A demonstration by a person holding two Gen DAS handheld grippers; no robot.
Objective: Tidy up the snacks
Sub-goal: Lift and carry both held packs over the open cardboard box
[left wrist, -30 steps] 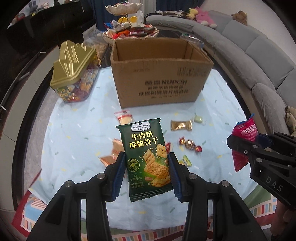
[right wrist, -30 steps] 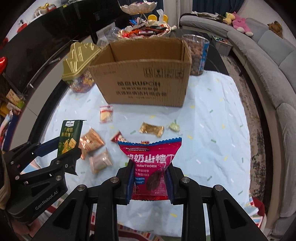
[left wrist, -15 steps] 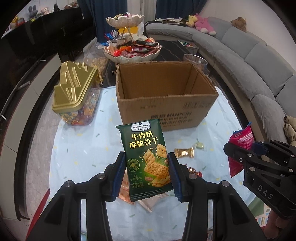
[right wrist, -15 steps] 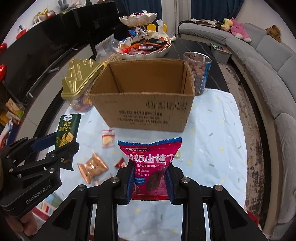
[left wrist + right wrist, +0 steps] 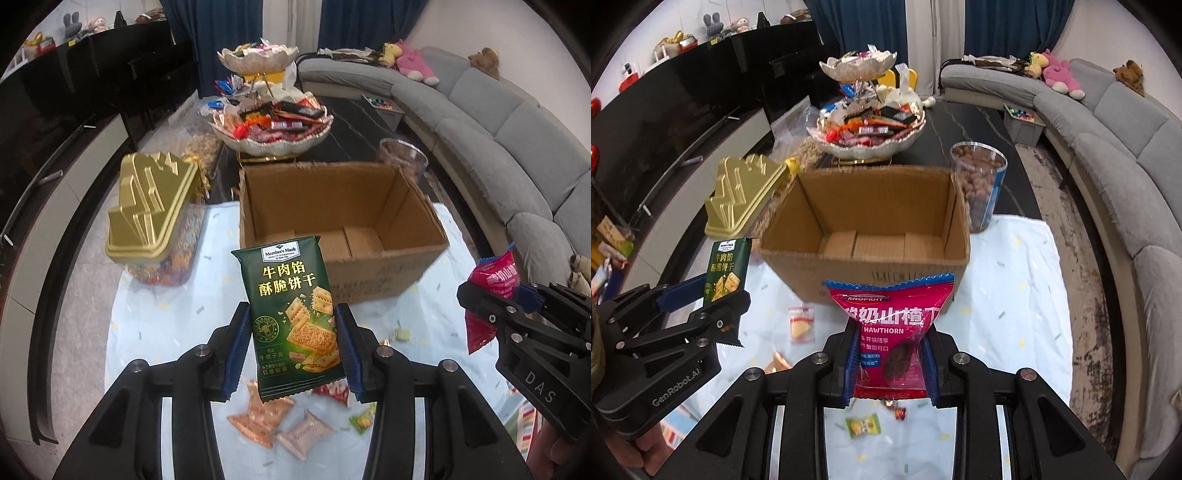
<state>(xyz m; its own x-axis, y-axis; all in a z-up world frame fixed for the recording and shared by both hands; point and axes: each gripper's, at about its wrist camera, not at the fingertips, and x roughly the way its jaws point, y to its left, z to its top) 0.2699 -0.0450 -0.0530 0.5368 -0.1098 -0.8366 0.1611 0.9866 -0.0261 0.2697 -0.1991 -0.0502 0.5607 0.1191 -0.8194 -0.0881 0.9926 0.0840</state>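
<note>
Cardboard box [image 5: 369, 236] front partly hidden; left tool [image 5: 291, 347] clamps green packet [image 5: 291, 314], right tool [image 5: 890, 365] pink packet [image 5: 892, 325] (lettering cropped).

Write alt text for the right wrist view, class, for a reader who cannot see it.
The right tongs grip a pink hawthorn snack packet before an open, empty cardboard box. At left, the left tongs hold a green cracker packet.

Colours I see on the table

I see a dark green cracker packet [image 5: 291, 317] with gold letters, a pink-red snack bag [image 5: 892, 332] edged blue, a brown box [image 5: 864, 221], a pale blue cloth [image 5: 1015, 295] with small coloured flecks, a gold lid [image 5: 151, 206].
</note>
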